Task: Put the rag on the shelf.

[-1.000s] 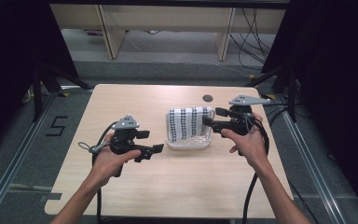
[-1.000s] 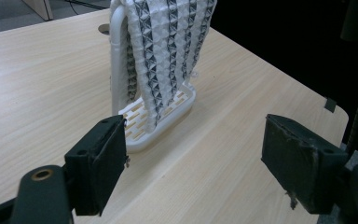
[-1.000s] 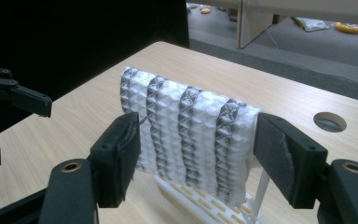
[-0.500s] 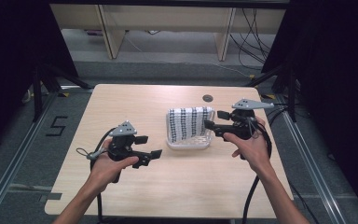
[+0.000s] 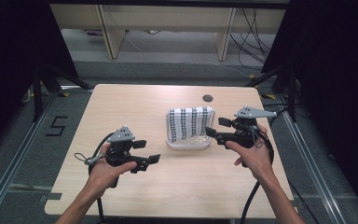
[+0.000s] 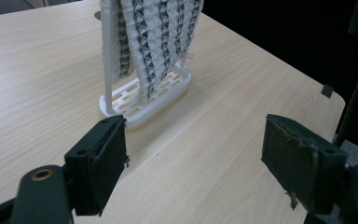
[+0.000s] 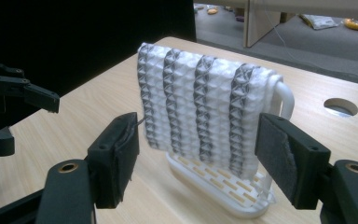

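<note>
Both jaws apart on my left hand-held gripper and right hand-held gripper. The towel looks soft and light; I'd pinch its hanging lower edge, since the rack may tip.

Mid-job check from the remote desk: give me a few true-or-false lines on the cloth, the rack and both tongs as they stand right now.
1. The striped cloth hangs over the white rack. True.
2. The right tongs are shut on the cloth. False: they are open, their jaws either side of the cloth in the right gripper view, with nothing gripped.
3. The left tongs are open and hold nothing. True.
4. The rack lies tipped on its side. False: it stands upright on the wooden table.
5. A round hole in the table lies beyond the rack. True.
</note>
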`<state>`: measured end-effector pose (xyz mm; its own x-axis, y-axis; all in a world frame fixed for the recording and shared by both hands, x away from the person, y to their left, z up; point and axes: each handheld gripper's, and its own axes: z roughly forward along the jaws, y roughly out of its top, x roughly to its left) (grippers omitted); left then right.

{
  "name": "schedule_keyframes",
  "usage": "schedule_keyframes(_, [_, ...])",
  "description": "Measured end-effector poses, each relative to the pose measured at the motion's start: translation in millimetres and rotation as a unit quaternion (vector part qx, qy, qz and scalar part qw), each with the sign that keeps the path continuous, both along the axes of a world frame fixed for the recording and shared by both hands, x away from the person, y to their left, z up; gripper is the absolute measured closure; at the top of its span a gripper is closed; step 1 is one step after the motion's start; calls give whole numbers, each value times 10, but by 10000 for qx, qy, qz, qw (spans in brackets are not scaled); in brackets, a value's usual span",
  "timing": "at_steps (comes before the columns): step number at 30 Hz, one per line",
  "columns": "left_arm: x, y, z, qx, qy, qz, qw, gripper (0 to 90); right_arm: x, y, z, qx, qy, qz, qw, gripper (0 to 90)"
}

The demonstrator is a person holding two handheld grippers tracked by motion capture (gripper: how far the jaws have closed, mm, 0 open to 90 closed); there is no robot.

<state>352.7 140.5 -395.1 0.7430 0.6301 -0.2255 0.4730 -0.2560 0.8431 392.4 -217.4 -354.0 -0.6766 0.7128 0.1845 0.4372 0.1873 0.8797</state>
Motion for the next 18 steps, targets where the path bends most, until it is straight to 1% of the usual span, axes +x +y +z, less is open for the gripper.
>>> schedule_keyframes(1, [-17, -3, -12, -4, 4, 18, 10000, 214, -1, -5, -13, -4, -42, 46, 10000, 314])
schedule_keyframes(3, [-38, 1, -24, 18, 15, 3, 10000, 214, -32, -3, -35, 8, -15, 41, 10000, 312])
schedule_keyframes(4, [-52, 4, -37, 29, 14, -38, 10000, 213, -46, -8, -39, -35, 26, 32, 10000, 310])
schedule_keyframes(5, [-64, 5, -46, 24, 0, -37, 10000, 212, -52, -7, -66, -16, -38, 86, 10000, 309])
schedule_keyframes(6, [-73, 11, -51, 19, 41, -72, 10000, 212, -75, 1, -80, 17, 27, 52, 10000, 309])
schedule_keyframes(7, [-87, 10, -64, 1, 7, -35, 10000, 212, -91, -2, -90, -1, 89, 87, 9999, 309])
schedule_keyframes(8, [-94, 9, -65, 8, 13, -7, 10000, 212, -105, 2, -112, 5, 44, 103, 9999, 309])
schedule_keyframes(9, [-101, 17, -79, -2, 15, -37, 10000, 212, -106, 0, -117, -10, 22, 138, 9999, 309])
schedule_keyframes(10, [-105, 19, -88, -13, 14, -46, 10000, 212, -127, 1, -133, 10, 71, 163, 9998, 309])
schedule_keyframes(12, [-129, 20, -118, -33, 47, -22, 10000, 212, -163, -2, -159, -45, 24, 152, 9999, 309])
schedule_keyframes(13, [-144, 22, -137, -22, 50, -4, 10000, 212, -182, 6, -173, 0, 82, 139, 9999, 309])
schedule_keyframes(14, [-152, 27, -150, -2, 38, -4, 10000, 212, -213, -2, -178, -59, 109, 94, 9999, 309])
schedule_keyframes(15, [-153, 34, -157, -9, 74, -49, 10000, 212, -223, -2, -194, -43, 102, 140, 9998, 309])
schedule_keyframes(16, [-160, 37, -172, -31, 57, -39, 10000, 212, -220, -9, -206, -68, 28, 194, 9998, 309])
schedule_keyframes(17, [-170, 45, -176, 12, 61, -12, 10000, 212, -249, -10, -208, -59, 119, 155, 9998, 309])
schedule_keyframes(18, [-176, 50, -187, -2, 41, -12, 10000, 212, -262, -8, -219, -24, 118, 164, 9998, 308])
